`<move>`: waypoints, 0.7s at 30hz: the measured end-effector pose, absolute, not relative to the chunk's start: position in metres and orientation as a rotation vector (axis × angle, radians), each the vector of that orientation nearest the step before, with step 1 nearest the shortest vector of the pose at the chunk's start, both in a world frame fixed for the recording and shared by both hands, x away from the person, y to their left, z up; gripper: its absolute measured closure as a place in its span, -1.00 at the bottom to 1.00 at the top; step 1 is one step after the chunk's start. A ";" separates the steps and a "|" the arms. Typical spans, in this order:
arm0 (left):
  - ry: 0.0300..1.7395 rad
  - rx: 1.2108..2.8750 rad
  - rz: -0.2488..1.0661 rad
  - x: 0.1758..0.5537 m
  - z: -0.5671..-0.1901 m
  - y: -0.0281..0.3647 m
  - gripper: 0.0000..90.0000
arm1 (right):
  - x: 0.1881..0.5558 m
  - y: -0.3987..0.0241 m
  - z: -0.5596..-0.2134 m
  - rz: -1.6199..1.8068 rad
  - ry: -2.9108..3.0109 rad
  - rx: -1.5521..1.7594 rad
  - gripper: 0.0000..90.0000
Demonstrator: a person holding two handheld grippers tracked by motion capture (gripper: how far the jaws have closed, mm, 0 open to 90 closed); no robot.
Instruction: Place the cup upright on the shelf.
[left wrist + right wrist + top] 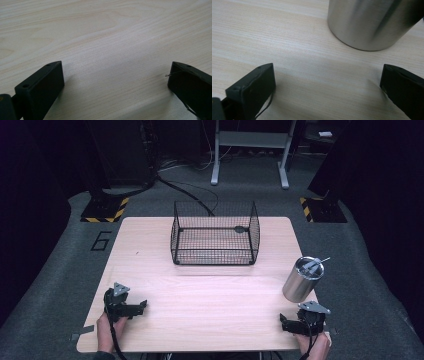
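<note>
1. Resting at the near left corner of the table (200, 295), the left gripper (142, 305) lies low on the wood with its jaws spread wide; in the left gripper view bare grain (112, 50) lies between the two black jaws and nothing is held. Its placement, well apart from every object, suggests a parked, ready posture.
2. Standing at the middle of the far edge, the wire basket (215, 234) is an open-topped black mesh box with one small dark object (241, 228) on its floor. It faces upward, probably to receive things from above.
3. Standing upright near the right edge, the steel canister (302, 279) is the thing nearest a gripper. It is a plain brushed-metal cylinder with a flat lid bearing a thin wire handle (318, 261); in the right gripper view its lower wall (372, 22) shows soft vertical reflections.
4. Lying at the near right corner, the right gripper (282, 320) sits just beside the canister and nearer the person, jaws wide apart and empty, the canister ahead and off to one side, likely in readiness for a reach.
</note>
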State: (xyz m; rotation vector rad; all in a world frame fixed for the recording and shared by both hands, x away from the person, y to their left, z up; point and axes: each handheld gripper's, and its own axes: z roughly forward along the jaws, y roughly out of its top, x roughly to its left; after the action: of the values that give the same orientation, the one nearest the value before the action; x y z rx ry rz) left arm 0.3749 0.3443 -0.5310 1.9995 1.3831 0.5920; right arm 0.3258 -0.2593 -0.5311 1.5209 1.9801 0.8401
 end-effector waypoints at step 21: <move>1.388 1.987 0.593 0.375 -0.531 0.344 -0.99 | 0.327 -0.277 -0.477 0.975 1.891 1.478 -1.00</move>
State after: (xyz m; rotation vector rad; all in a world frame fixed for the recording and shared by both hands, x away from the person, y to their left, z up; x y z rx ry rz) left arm 0.3750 0.3437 -0.5314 1.9867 1.3880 0.5928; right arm 0.3274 -0.2774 -0.4766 1.4783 1.8911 0.9745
